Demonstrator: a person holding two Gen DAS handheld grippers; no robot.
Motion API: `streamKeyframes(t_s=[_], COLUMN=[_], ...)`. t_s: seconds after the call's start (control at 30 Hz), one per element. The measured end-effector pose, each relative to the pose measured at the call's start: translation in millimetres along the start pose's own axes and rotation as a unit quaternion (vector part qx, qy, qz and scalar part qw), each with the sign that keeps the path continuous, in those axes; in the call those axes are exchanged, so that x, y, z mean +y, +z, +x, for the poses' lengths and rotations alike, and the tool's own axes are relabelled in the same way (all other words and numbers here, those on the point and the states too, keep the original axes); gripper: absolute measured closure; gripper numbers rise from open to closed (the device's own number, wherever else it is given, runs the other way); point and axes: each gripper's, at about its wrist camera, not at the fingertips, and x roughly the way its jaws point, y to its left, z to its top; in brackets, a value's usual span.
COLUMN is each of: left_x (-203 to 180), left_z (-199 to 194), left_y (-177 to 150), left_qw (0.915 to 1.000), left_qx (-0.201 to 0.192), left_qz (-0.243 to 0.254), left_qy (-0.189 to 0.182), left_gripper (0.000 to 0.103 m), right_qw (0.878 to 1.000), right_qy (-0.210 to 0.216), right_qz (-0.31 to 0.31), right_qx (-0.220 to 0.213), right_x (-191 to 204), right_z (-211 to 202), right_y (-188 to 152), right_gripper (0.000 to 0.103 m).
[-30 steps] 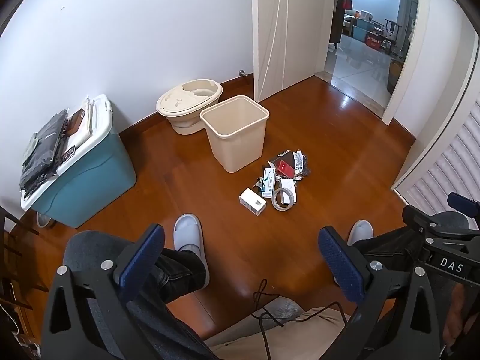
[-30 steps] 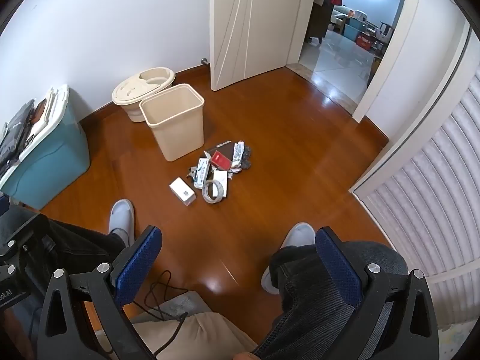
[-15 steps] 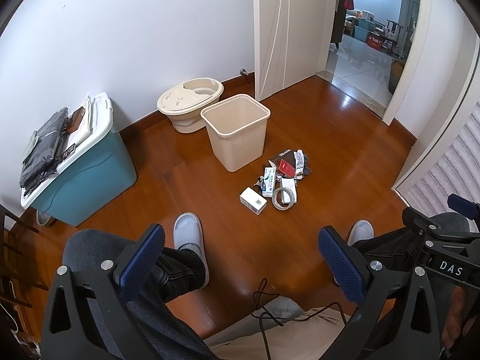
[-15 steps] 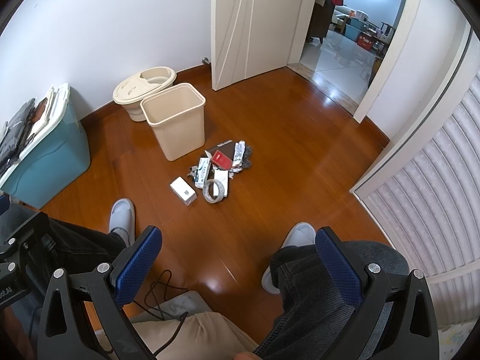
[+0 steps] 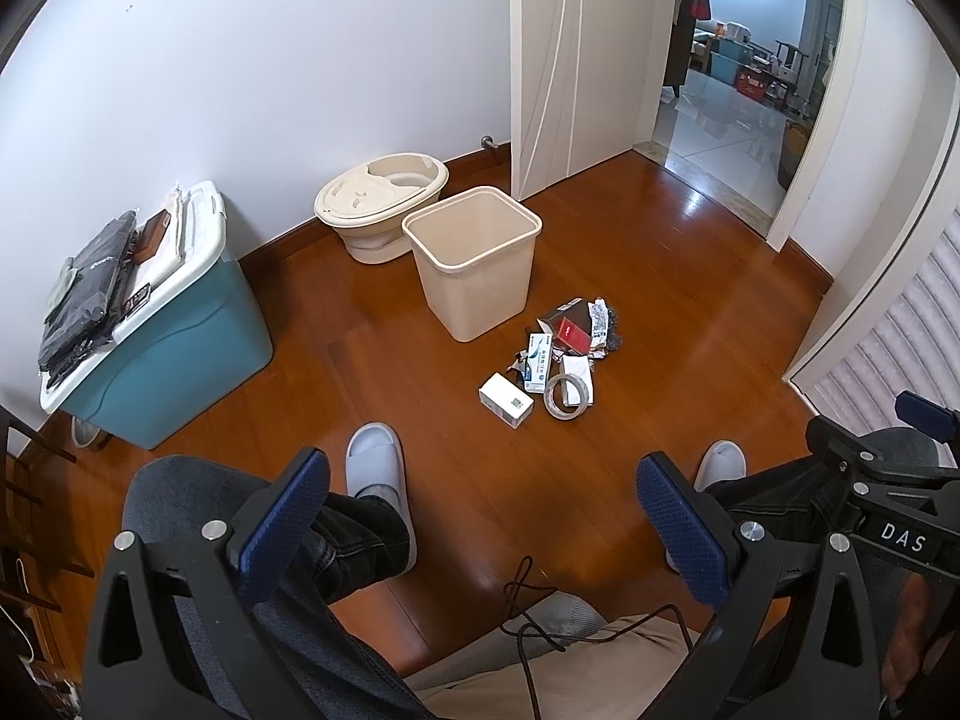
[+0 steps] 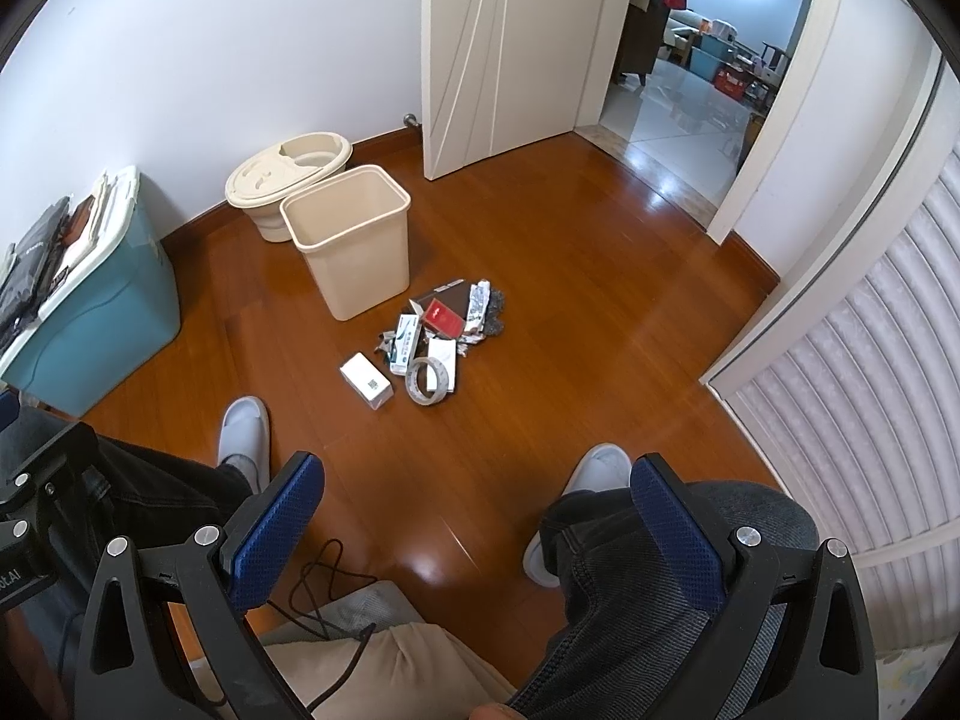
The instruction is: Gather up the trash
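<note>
Bare floor (image 5: 588, 468) lies open before the trash pile (image 5: 555, 360); the beige bin (image 5: 474, 264) stands just behind.

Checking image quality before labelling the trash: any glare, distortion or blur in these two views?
Left wrist view: strong fisheye bending of walls, dark corner vignette, window glare on the floor near the doorway; trash pile sharp. Right wrist view: same curvature, a bright reflection on the floor between the feet; pile in focus.

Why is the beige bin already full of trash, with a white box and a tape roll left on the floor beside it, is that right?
Not quite. The beige bin is empty: the left wrist view looks straight into it and shows bare walls. The white box and tape roll do lie on the floor beside it.
</note>
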Motion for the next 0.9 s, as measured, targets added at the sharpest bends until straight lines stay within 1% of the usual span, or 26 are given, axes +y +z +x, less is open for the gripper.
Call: streamKeyframes(t_s=[0.9], left_x=[2.0], left_z=[0.8], left_y=[1.2], left_qw=[1.0], left_qx=[0.0], left_qz=[-0.002], left_qy=[-0.001], left_gripper=[0.0], right_qw=[1.0], right_qy=[0.001], right_qz=[0.0], right_qx=[0.002], right_x=[-0.7], right_z=[2.3], right_y=[-1.4], right_gripper=[0.0])
